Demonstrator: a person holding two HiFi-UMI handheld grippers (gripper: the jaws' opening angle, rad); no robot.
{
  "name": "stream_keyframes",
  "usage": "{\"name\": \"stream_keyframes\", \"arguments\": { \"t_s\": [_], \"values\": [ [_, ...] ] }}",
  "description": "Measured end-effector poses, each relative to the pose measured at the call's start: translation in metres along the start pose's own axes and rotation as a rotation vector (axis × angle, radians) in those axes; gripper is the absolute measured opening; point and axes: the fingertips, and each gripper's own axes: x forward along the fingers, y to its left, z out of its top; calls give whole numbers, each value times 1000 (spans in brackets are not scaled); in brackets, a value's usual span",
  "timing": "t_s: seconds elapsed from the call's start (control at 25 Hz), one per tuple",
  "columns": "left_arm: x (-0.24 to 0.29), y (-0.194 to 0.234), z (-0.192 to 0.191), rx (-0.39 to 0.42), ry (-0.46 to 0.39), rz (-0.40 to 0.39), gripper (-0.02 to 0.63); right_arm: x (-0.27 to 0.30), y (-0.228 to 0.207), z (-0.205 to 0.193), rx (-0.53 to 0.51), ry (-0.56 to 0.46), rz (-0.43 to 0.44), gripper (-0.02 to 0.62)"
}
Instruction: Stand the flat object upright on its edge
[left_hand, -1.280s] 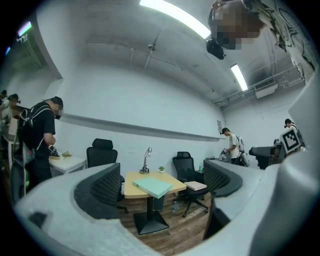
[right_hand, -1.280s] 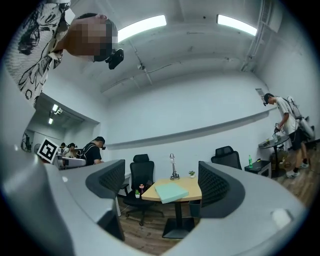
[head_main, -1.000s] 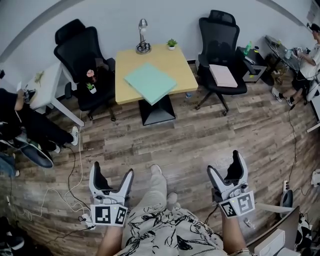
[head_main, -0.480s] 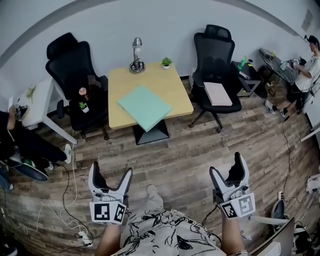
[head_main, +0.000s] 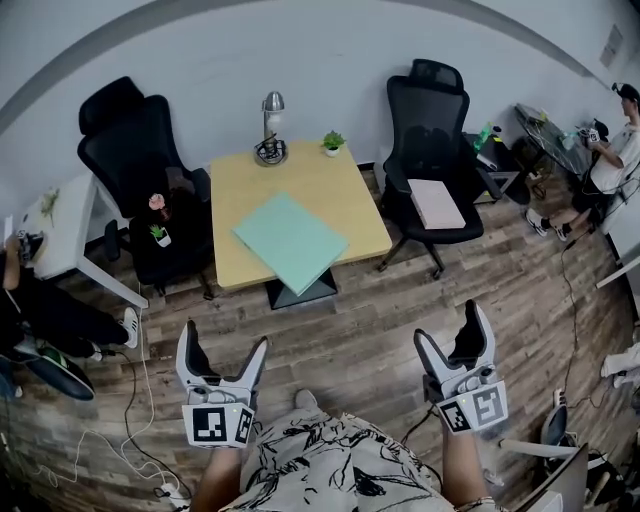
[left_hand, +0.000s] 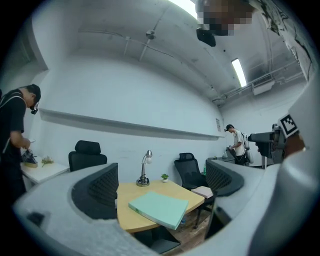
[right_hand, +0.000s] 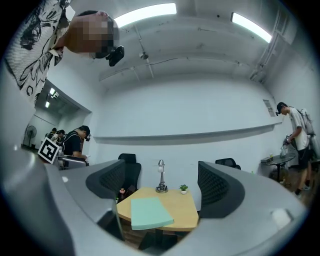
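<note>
A flat mint-green book (head_main: 291, 241) lies on the square wooden table (head_main: 345, 194), its near corner over the front edge. It shows also in the left gripper view as the green book (left_hand: 159, 208) and in the right gripper view as the green book (right_hand: 149, 212). My left gripper (head_main: 224, 352) is open, low at the left, over the wood floor, well short of the table. My right gripper (head_main: 453, 334) is open too, low at the right, nothing between its fingers.
A silver desk lamp (head_main: 270, 128) and a small potted plant (head_main: 333, 144) stand at the table's far edge. Black office chairs flank it: left chair (head_main: 140, 180), right chair (head_main: 432, 150) holding a pink pad (head_main: 437, 203). Cables (head_main: 130, 400) trail on the floor. People stand at side desks.
The table and book have come nearer and lower in the head view as I step forward. Both grippers keep their place and stay open.
</note>
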Motion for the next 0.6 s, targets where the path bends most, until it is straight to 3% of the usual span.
{"name": "stream_keyframes", "arguments": {
  "t_s": [0.16,0.32,0.6],
  "values": [
    [19,25,1,4,0,1,538,35,5,0,5,-11,-5,449],
    [32,43,-4,-41,-19,-12,538,54,6,-7,22,-21,-30,449],
    [59,47,-26,-47,38,-24,538,76,-14,-27,65,1,-44,448]
  ]
}}
